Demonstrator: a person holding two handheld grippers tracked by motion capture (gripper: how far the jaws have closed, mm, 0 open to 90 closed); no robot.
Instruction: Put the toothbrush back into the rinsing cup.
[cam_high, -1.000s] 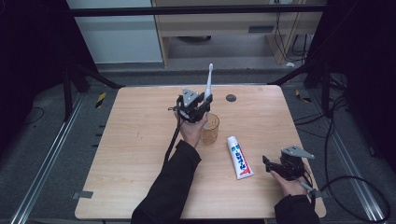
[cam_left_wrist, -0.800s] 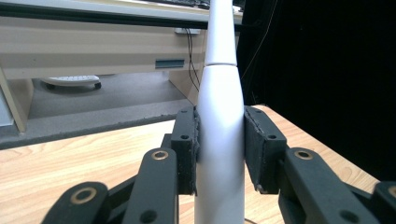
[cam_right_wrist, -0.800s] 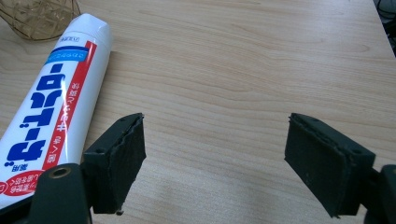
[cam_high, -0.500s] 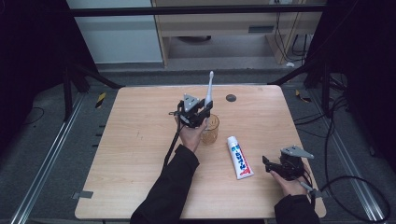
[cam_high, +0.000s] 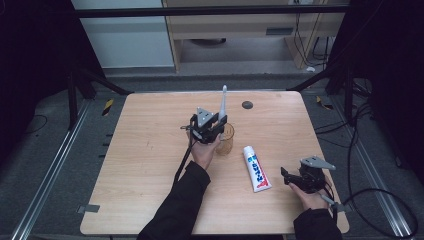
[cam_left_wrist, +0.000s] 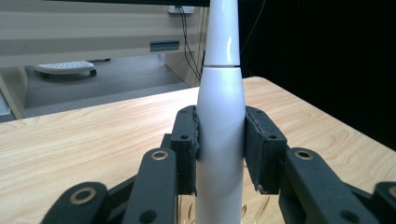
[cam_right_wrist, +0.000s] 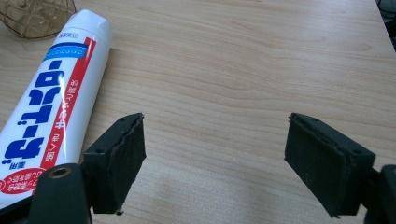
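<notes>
A white electric toothbrush (cam_high: 223, 102) stands upright in my left gripper (cam_high: 214, 126), which is shut on its handle (cam_left_wrist: 219, 140) above the middle of the wooden table (cam_high: 150, 150). Just right of that gripper is a clear amber glass cup (cam_high: 226, 140); its base (cam_right_wrist: 37, 16) shows at the top left of the right gripper view. A white toothpaste tube (cam_high: 256, 168) with red and blue print lies flat to the cup's right. The tube (cam_right_wrist: 44, 102) also lies beside the left jaw of my right gripper (cam_right_wrist: 224, 163). This gripper (cam_high: 286, 176) is open near the table's right front corner.
A small dark round disc (cam_high: 247, 105) lies near the table's far edge. Black frame bars and cables surround the table, and a cable trails from each gripper. Bare wood stretches across the left half of the table.
My left gripper with the toothbrush has moved down and a little toward the person, closer to the cup. The right gripper has stayed put.
</notes>
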